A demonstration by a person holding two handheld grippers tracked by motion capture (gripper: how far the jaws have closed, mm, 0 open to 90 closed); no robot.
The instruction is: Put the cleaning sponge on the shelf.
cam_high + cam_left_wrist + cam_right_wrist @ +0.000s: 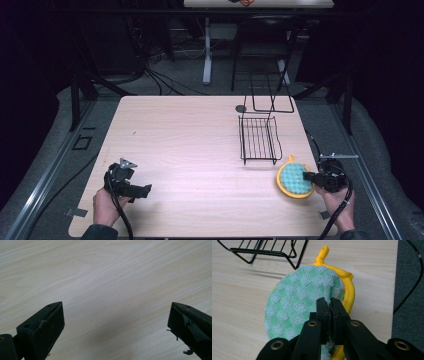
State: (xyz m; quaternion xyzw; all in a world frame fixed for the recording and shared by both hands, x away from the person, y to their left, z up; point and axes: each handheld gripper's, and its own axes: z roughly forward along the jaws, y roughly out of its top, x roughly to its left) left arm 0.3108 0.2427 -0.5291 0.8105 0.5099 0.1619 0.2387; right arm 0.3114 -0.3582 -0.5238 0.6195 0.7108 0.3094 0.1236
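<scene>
1. My right tool (329, 305) has its two jaws pressed together on the near rim of the round pot holder (299, 307). It is green and white checks with a yellow edge. The bite is small and close to the rim, so I think the cloth could slip out if I pull fast.

2. The pot holder is bent up at my tool, and the far part lies on the counter (242, 297). If I drag it, the far part could rub and fold under.

3. Just right of my tool the counter ends. Past the edge I see grey floor and a black cable (412, 277). A swing that way could drop the cloth off the counter, or catch the cable.

4. Ahead of my tool and a bit left stands the black wire rack (258, 139). The yellow loop (323, 253) points toward it and could hook on a wire foot.

5. My left tool (131, 190) rests with its jaws wide apart and nothing between them. It sits well apart from the cloth.

6. Between the two tools the counter is bare wood. That is my best open room.
</scene>
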